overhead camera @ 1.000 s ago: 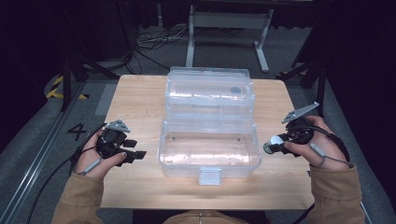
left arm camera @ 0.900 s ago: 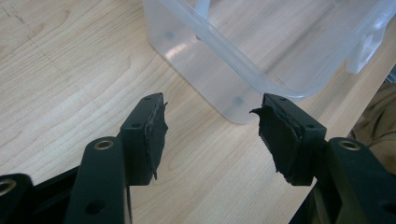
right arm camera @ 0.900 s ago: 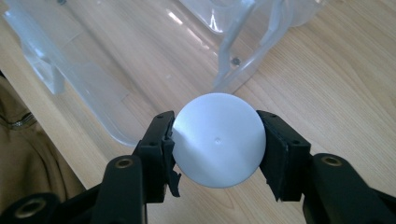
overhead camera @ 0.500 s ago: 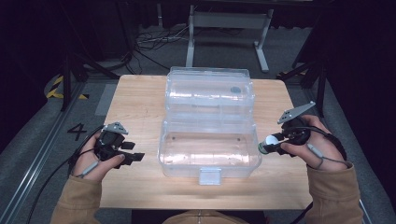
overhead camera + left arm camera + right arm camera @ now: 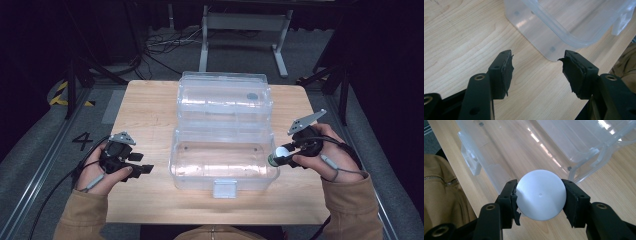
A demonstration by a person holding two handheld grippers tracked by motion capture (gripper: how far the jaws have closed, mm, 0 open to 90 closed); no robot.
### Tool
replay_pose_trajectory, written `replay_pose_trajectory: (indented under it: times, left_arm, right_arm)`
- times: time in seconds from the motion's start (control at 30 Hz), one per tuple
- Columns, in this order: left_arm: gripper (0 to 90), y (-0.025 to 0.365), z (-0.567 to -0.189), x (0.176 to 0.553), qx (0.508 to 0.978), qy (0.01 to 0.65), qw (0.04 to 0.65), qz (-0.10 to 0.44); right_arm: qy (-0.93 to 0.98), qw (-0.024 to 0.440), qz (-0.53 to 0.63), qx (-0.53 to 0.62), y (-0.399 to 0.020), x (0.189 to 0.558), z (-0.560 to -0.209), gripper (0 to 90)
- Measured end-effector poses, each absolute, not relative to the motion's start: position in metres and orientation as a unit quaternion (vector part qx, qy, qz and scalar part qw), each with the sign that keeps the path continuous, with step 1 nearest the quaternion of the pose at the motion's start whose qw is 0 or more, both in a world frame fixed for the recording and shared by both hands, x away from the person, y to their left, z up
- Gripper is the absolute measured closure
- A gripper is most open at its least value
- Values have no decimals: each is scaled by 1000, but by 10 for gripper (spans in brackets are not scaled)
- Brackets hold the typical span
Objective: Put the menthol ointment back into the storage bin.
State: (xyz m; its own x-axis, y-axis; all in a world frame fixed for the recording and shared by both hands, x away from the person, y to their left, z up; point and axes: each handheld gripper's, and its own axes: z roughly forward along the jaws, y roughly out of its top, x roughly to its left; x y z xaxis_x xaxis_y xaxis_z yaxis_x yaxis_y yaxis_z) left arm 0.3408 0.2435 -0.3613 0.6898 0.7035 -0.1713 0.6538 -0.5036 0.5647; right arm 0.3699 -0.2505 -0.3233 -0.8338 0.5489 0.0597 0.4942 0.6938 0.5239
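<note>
A clear plastic box (image 5: 223,160) lies open in the middle of the wooden table (image 5: 150,107), its lid (image 5: 225,95) folded back on the far side. My right gripper (image 5: 276,158) is shut on a white ball (image 5: 540,194), which sits between both pads just outside the box's right wall (image 5: 496,176). My left gripper (image 5: 145,169) rests low at the table's left, jaws open and empty (image 5: 536,68), pointing at the box's near left corner (image 5: 554,48).
A white latch tab (image 5: 224,188) sticks out from the box's front wall. Behind the table stand a metal frame (image 5: 240,30) and loose cables (image 5: 160,47) on the dark floor. The person's tan sleeves (image 5: 350,210) come in at the bottom.
My right gripper has carried the white ball leftward, closer to the box's right wall. The left gripper has stayed where it was.
</note>
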Motion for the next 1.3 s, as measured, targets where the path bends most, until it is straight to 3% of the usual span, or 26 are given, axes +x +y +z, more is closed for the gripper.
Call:
replay_pose_trajectory:
  times: [1.3]
  left_arm:
    - [413, 240, -362, 346, 870, 385, 305, 37]
  right_arm:
    - [957, 21, 203, 208, -211, 384, -364, 502]
